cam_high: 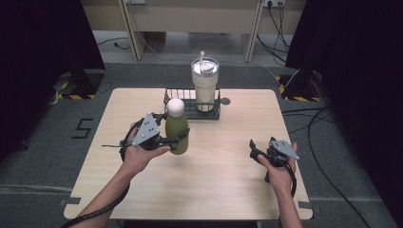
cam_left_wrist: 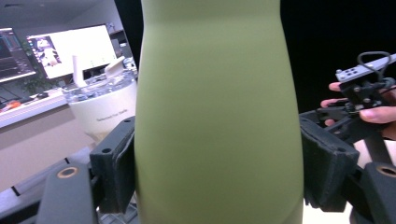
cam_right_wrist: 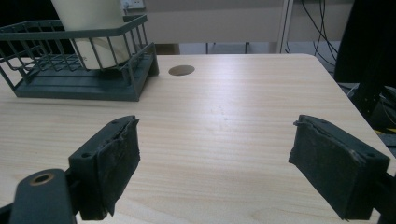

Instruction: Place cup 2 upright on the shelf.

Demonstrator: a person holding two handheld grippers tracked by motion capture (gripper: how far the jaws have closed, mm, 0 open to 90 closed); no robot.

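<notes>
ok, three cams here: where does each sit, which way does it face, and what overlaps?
High view: fixed above the person's side, looking forward and down on the table; both forearms, the left gripper and the right gripper show.
Left gripper view: rides the left gripper, looks along its jaws, clamped on the green bottle; the person's other hand shows farther off.
Right gripper view: rides the right gripper, faces the wire basket across the table; jaws apart.
Shared: the cream tumbler appears in all three.

Overhead forward-down view; two low tongs-mounted views, sharing basket (cam_high: 192, 108) (cam_right_wrist: 74, 70).
</notes>
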